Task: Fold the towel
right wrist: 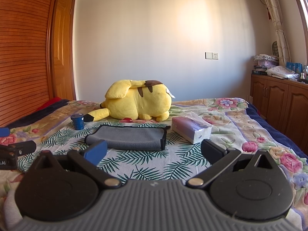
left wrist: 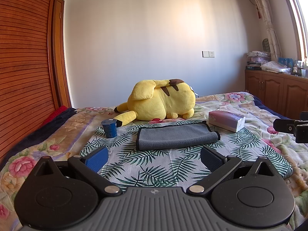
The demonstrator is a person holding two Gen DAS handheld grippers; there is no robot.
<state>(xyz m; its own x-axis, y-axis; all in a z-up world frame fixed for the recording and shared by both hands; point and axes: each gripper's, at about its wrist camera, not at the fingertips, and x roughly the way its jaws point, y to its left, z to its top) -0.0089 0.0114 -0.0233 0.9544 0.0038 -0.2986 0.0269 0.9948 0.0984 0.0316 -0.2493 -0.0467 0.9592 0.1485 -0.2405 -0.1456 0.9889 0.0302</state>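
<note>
Soft grey towel lies folded

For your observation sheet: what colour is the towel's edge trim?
Black trim on the grey towel, clearest in the left wrist view.

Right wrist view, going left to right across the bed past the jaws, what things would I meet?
Blue cup → grey towel → tissue box. The yellow plush sits behind, spanning above the towel, so I leave it out of the order.
</note>
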